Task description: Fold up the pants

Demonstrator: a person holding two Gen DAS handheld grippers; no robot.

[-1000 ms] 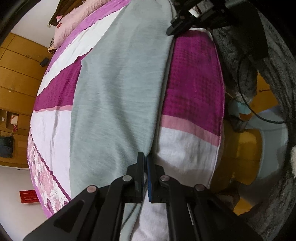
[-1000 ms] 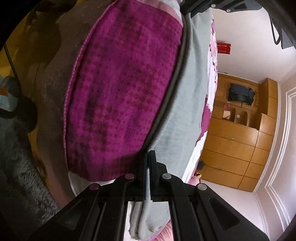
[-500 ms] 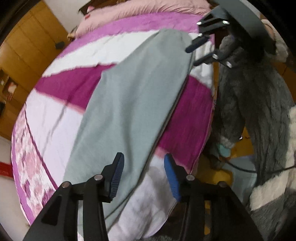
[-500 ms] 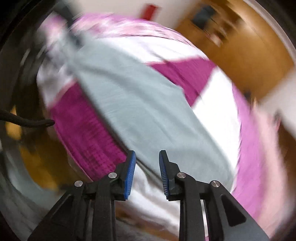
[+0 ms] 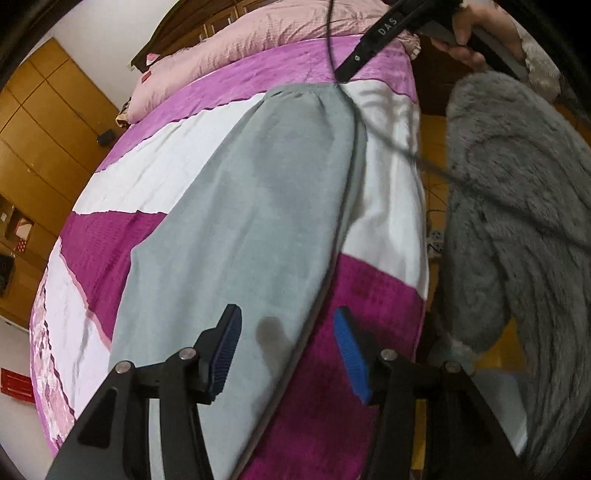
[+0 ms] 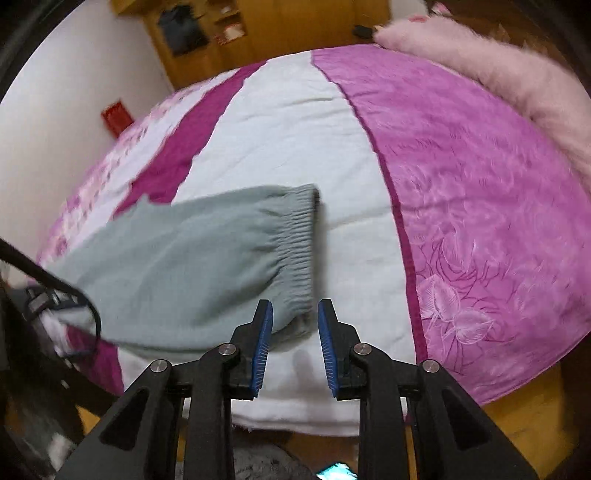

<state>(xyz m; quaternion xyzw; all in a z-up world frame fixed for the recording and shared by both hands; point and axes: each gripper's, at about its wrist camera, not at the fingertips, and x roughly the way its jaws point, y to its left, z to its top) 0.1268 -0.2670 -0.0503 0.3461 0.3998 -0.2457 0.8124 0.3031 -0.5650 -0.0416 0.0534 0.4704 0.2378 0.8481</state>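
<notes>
Grey pants [image 5: 243, 221] lie flat and lengthwise on the bed, folded leg over leg. In the right wrist view their elastic waistband [image 6: 295, 251] lies just ahead of my right gripper [image 6: 295, 343], which is open and empty, its blue pads either side of the waistband's near corner. My left gripper [image 5: 286, 354] is open and empty above the leg end of the pants, near the bed's edge. The right gripper's body [image 5: 391, 33] shows at the top of the left wrist view.
The bed has a magenta, white and pink striped cover [image 6: 461, 166]. A pink quilt [image 5: 280, 33] lies at the head. Wooden wardrobes [image 5: 40, 140] line the far wall. My grey fluffy sleeve [image 5: 517, 206] and a black cable [image 5: 388, 136] hang at the bed's edge.
Both grippers let go of the pants' edge, opened and lifted away. The pants now lie released on the bed. The right gripper swung round to the waistband end.
</notes>
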